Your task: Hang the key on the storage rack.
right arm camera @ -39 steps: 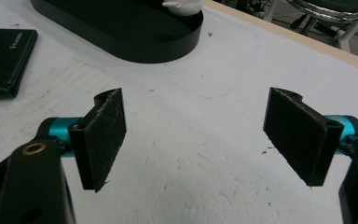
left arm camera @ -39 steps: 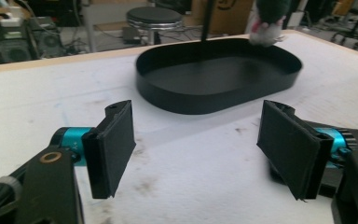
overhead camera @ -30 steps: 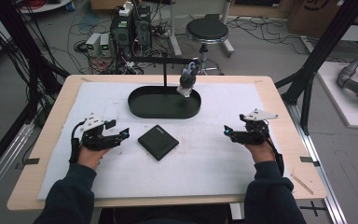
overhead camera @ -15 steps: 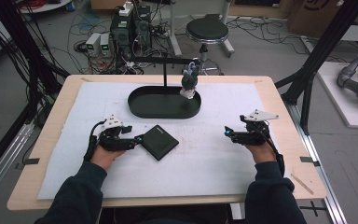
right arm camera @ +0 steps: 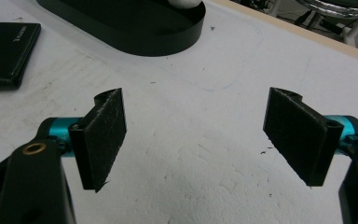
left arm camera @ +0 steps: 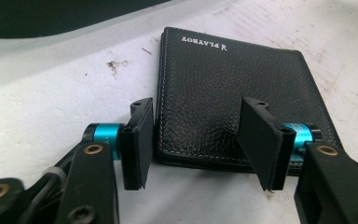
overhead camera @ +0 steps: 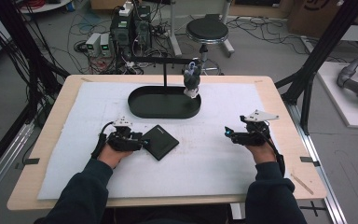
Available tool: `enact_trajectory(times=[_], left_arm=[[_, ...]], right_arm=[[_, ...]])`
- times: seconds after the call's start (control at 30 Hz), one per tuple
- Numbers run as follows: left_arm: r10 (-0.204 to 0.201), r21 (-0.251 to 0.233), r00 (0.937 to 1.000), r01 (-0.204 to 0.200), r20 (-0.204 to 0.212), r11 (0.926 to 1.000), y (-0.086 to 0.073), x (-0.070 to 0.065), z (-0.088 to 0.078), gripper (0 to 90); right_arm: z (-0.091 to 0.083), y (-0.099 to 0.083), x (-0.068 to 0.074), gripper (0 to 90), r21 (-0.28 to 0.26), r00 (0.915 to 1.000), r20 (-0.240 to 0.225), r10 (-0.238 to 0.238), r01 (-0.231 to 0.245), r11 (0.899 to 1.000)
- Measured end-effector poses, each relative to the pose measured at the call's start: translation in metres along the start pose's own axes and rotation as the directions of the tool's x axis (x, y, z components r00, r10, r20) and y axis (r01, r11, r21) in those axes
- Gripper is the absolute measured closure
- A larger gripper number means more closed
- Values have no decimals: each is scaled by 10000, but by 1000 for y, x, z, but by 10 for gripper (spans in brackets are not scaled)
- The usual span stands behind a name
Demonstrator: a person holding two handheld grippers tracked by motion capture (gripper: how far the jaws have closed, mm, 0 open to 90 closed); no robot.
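A black leather wallet [left arm camera: 233,95] lies flat on the white mat [overhead camera: 214,158], just in front of an oval black tray [overhead camera: 164,102]. The left gripper [left arm camera: 193,135] sits at the wallet's near edge, jaws apart, one beside its corner, one over the leather. The right gripper [right arm camera: 209,140], well apart, rests released over bare mat.
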State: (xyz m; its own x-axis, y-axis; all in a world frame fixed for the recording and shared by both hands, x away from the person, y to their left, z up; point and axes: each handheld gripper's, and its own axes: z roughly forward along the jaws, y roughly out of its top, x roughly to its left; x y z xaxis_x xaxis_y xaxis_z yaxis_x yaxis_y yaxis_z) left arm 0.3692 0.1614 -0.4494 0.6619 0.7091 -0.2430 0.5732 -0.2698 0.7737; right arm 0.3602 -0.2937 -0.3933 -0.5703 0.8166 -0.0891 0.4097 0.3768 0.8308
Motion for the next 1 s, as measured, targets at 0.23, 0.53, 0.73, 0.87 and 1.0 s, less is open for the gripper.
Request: enact_trajectory(times=[0.23,0.53,0.73,0.87,1.0], left_arm=[[-283,-280,9995,279,-125,9992,1,2,-7,714],[-611,-1869,9950,751,796,9795,8,2,-24,798],[-516,-2712,9960,697,731,9600,13,0,-37,806],[-449,-3161,9967,641,678,9466,17,0,-46,811],[-522,-3407,9964,717,663,9374,18,2,-53,813]], right_arm=[[-1,0,-1,216,-49,10000,64,18,-17,10000],[-1,0,0,217,-17,9999,117,6,-6,10000],[-1,-1,0,217,-5,9999,140,-1,1,10000],[-1,-1,-1,217,52,9999,136,26,-26,10000],[-1,-1,-1,217,68,9999,121,-1,0,10000]])
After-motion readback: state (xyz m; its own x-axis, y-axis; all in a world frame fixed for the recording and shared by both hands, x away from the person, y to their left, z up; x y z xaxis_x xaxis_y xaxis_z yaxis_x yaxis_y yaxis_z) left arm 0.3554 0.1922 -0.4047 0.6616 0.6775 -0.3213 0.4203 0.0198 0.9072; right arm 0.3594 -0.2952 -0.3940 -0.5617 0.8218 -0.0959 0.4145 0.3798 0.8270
